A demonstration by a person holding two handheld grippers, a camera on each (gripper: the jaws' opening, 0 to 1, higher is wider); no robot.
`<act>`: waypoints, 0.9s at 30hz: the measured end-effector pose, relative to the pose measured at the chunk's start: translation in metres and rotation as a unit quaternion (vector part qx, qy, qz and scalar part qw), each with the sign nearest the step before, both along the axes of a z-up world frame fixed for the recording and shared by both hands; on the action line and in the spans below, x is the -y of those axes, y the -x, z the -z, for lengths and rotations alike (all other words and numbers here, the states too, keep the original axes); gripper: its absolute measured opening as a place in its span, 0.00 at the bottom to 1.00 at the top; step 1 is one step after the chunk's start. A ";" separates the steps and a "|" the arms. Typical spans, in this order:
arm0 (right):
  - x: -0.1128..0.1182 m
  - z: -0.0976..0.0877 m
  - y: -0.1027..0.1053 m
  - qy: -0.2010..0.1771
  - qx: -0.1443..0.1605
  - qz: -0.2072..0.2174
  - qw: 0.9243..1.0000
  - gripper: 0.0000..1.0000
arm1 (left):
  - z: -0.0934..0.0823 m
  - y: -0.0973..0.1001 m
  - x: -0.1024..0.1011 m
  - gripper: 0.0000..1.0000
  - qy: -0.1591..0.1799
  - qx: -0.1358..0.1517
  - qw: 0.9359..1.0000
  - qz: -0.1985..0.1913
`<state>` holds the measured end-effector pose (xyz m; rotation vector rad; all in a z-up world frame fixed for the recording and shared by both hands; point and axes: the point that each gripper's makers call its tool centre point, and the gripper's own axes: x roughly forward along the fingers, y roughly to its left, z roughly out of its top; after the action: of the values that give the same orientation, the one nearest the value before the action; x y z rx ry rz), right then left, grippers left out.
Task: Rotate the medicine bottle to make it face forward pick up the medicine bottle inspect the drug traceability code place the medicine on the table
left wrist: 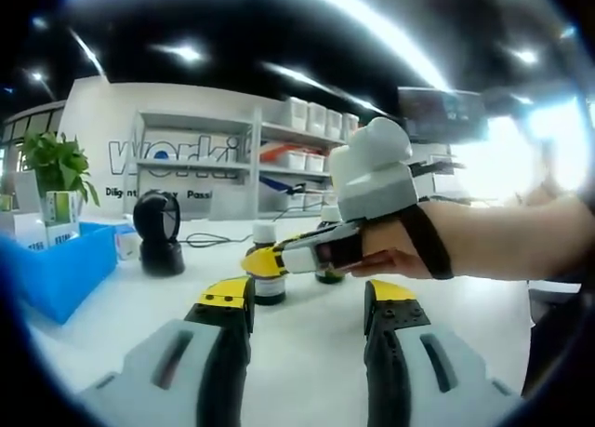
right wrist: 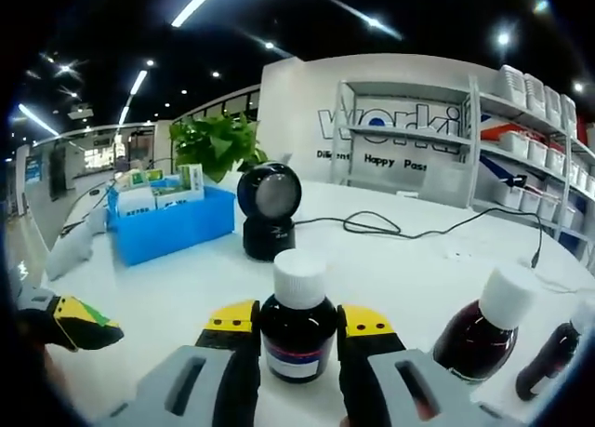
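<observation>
Right claw point(right wrist: 297, 339) is bracketing the medicine bottle point(right wrist: 298, 329) on the worktop point(right wrist: 409, 269), contact unclear; left claw point(left wrist: 307, 308) is hanging open. Glass looks slippery, fragile; grip mid-body.

Left grey, yellow-tipped two-jaw gripper point(left wrist: 308, 308) is held low with jaws spread apart; right matching gripper point(right wrist: 297, 332) has its jaws clamped against a dark bottle's sides.

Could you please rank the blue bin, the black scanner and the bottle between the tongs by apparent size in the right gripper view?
1. Blue bin
2. Bottle, though it sits nearest the camera, so this is unsure
3. Scanner, which looks similar to the bottle
</observation>
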<state>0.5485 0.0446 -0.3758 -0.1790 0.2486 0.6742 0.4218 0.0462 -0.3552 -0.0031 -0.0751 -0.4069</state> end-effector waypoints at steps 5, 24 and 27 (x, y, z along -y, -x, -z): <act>0.002 0.000 -0.003 -0.006 0.002 0.012 1.000 0.28 | 0.000 0.000 0.000 0.38 0.001 0.000 1.000 0.000; 0.002 0.001 0.005 -0.052 -0.009 -0.031 0.998 0.40 | 0.002 -0.001 0.001 0.38 -0.008 -0.005 1.000 -0.003; 0.004 -0.006 0.008 -0.066 -0.005 -0.044 0.997 0.39 | 0.001 -0.001 0.001 0.38 -0.005 -0.004 1.000 -0.002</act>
<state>0.5402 0.0407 -0.3701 -0.0594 0.2063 0.7770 0.4226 0.0452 -0.3565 0.0060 -0.0650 -0.4036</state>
